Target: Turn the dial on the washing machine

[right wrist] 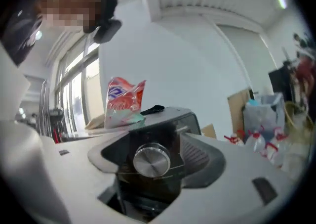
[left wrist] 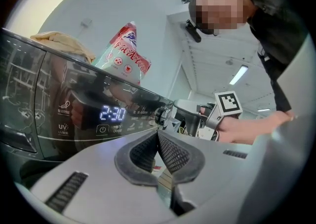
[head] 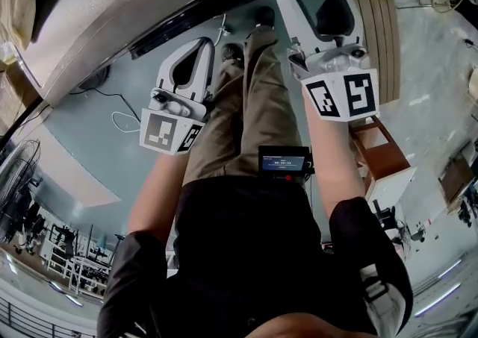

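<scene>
Through the right gripper view we see our right gripper point(right wrist: 155, 144) with its jaws spread wide. The silver dial point(right wrist: 152, 159) stands between them, and a gap shows on either side, so the pads point(right wrist: 197, 156) do not press on it. The dial sits on the dark, glossy control panel point(right wrist: 170, 136) of the washing machine point(left wrist: 29, 119).

Our left gripper point(left wrist: 158, 138) hangs just in front of that same panel with its jaws closed together and nothing between them. Beyond its tips we read the lit display point(left wrist: 113, 113) (it shows 2:30). The dial lies further right along the panel, just before the right gripper's marker cube point(left wrist: 228, 103).

On top of the machine a red and white pouch point(left wrist: 123, 52) stands upright. A beige cloth point(left wrist: 59, 42) lies beside it, to its left in the left gripper view.
</scene>
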Demonstrator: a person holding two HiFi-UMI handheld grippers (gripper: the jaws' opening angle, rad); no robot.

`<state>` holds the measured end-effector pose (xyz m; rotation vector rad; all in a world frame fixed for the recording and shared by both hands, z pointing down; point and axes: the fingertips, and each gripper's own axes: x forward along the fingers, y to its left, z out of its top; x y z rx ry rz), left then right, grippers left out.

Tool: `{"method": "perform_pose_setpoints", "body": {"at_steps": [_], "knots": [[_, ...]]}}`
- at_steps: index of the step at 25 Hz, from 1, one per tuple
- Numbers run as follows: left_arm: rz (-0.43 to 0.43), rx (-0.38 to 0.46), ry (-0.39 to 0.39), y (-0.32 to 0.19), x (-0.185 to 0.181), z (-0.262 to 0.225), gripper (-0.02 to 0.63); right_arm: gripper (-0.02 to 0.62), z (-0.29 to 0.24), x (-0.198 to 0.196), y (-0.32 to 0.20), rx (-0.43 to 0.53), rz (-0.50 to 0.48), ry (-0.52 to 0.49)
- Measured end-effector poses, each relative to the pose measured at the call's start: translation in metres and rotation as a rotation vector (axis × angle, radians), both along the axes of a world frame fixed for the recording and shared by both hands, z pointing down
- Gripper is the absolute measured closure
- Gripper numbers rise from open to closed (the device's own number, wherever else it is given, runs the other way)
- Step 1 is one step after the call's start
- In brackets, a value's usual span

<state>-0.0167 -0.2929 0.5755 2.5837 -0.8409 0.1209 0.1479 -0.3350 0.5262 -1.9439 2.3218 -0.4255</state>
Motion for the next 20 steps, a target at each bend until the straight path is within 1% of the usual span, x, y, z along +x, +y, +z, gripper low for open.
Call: {"method": "perform_pose_setpoints", "body": {"at_steps": [1, 3, 5, 6, 9, 13, 18, 20], "knots": [[0.001, 0.000, 0.001, 0.000, 0.001, 0.000, 0.611, 0.288, -0.001, -0.008, -0.001, 0.007, -0.023, 0.083], [0.001, 0.002, 0.001, -0.001, 0.001, -0.001, 0.611, 0.285, 0.002, -0.019, -0.005, 0.018, -0.051, 0.211], [0.001, 0.005, 0.001, -0.002, 0.001, -0.002, 0.611, 0.285, 0.010, -0.024, -0.007, 0.007, -0.064, 0.293], [0.001, 0.006, 0.001, -0.002, 0.001, -0.003, 0.611, 0.285, 0.016, -0.024, -0.008, -0.008, -0.069, 0.314], [-0.002, 0.002, -0.001, -0.004, 0.000, -0.003, 0.611, 0.285, 0.031, -0.022, -0.012, -0.047, -0.084, 0.325], [-0.008, -0.004, -0.003, -0.004, -0.003, 0.000, 0.611, 0.285, 0.040, -0.025, -0.015, -0.065, -0.104, 0.334], [-0.014, -0.011, -0.003, -0.002, -0.004, 0.001, 0.611, 0.290, 0.047, -0.023, -0.015, -0.097, -0.100, 0.314], [-0.017, -0.014, 0.000, -0.002, -0.004, 0.001, 0.611, 0.316, 0.047, -0.025, -0.015, -0.095, -0.109, 0.302]]}}
